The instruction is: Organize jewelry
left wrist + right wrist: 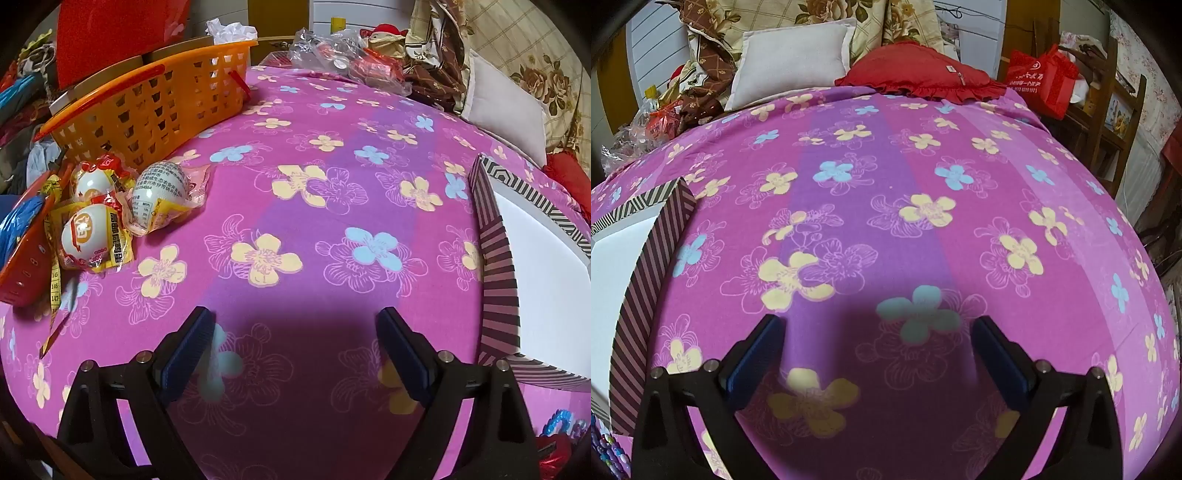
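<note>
Floral bed sheet (295, 206) with striped box (496, 266) near its middle, both grippers (295, 343) (879, 347) spread empty; beads (607, 450) look light, slippery, pinch strand.

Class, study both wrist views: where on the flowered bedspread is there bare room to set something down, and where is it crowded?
Free: the pink flowered bedspread between the wrapped white eggs and the striped cardboard box; also from that box to the red ruffled cushion. Crowded: around the orange plastic basket and the clear plastic wrappers.
</note>
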Available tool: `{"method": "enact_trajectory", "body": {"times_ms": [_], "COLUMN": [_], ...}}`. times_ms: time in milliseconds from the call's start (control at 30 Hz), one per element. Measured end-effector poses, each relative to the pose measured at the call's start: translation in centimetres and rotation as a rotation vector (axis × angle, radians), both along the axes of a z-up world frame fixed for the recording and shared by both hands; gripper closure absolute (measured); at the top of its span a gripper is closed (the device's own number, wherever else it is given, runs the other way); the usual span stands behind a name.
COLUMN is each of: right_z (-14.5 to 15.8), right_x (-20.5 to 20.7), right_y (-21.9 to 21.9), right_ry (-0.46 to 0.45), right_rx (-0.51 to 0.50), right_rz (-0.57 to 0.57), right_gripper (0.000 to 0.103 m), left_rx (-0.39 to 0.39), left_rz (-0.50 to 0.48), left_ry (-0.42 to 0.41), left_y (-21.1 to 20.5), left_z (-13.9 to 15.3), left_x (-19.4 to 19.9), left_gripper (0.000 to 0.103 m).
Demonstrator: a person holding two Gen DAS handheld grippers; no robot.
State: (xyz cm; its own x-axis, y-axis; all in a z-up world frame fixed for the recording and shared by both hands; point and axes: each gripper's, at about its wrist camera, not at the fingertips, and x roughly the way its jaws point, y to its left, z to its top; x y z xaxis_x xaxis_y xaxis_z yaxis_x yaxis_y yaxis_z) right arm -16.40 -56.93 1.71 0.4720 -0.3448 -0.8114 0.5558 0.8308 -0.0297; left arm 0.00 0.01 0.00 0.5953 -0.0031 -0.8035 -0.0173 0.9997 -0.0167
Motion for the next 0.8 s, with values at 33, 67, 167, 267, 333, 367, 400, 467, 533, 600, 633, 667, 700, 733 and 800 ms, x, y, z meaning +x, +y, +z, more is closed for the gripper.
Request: {"method": "enact_trajectory", "body": {"times_ms": [33, 67, 167, 267, 333, 367, 400, 467, 533, 600, 633, 667, 700, 733, 800], "right_z": [0.0, 0.0, 0.1, 0.1, 0.3, 0.4, 0.6, 0.7, 1.9, 3.3, 4.3, 5.0, 5.9, 6.4, 7.6], "right_x": [0.1, 0.1, 0.3, 0.5, 0.5, 0.5, 0.4, -0.9, -2.9, -5.0, -6.0, -6.9, -8.1, -8.7, -10.5], "right_y": [0.0, 0.0, 0.0, 0.0, -0.1, 0.0, 0.4, 1.8, 4.4, 7.4, 8.8, 10.0, 11.7, 12.8, 15.9], "right_ry": [0.0, 0.0, 0.0, 0.0, 0.028, 0.052, 0.08, 0.076, 0.077, 0.033, 0.007, -0.014, -0.046, -0.066, -0.112], "right_rx": [0.0, 0.0, -0.001, -0.001, 0.02, 0.041, 0.066, 0.102, 0.119, 0.127, 0.133, 0.134, 0.134, 0.134, 0.152], "right_rz": [0.0, -0.001, -0.006, -0.01, -0.011, -0.004, 0.005, 0.034, 0.067, 0.112, 0.137, 0.154, 0.173, 0.185, 0.229], "right_gripper": [0.0, 0.0, 0.0, 0.0, 0.0, 0.0, 0.0, 0.0, 0.0, 0.0, 0.0, 0.0, 0.0, 0.0, 0.0], "left_rx": [0.001, 0.001, 0.002, 0.002, 0.0, 0.003, 0.013, 0.03, 0.043, 0.029, 0.008, -0.003, -0.015, -0.015, -0.016], "left_rz": [0.0, 0.0, -0.022, -0.043, -0.063, -0.066, -0.07, -0.083, -0.095, -0.105, -0.118, -0.127, -0.142, -0.145, -0.158], "left_ry": [0.0, 0.0, 0.016, 0.071, 0.086, 0.081, 0.065, 0.016, -0.041, -0.071, -0.085, -0.093, -0.097, -0.097, -0.098], "left_y": [0.0, 0.0, 0.0, 0.3, 0.6, 0.7, 0.8, 0.8, 0.9, 0.8, 0.7, 0.5, 0.2, -0.1, -0.5], "left_z": [0.0, 0.0, 0.0, 0.4, 1.2, 1.6, 2.4, 3.9, 5.8, 7.2, 7.9, 8.3, 8.7, 8.6, 8.9], "left_x": [0.0, 0.0, -0.1, -0.3, -1.6, -2.1, -3.2, -5.1, -7.2, -8.8, -9.9, -10.8, -11.9, -12.5, -14.0], "left_gripper": [0.018, 0.018, 0.018, 0.027, 0.041, 0.041, 0.041, 0.041, 0.041, 0.041, 0.041, 0.041, 0.041, 0.041, 0.041]}}
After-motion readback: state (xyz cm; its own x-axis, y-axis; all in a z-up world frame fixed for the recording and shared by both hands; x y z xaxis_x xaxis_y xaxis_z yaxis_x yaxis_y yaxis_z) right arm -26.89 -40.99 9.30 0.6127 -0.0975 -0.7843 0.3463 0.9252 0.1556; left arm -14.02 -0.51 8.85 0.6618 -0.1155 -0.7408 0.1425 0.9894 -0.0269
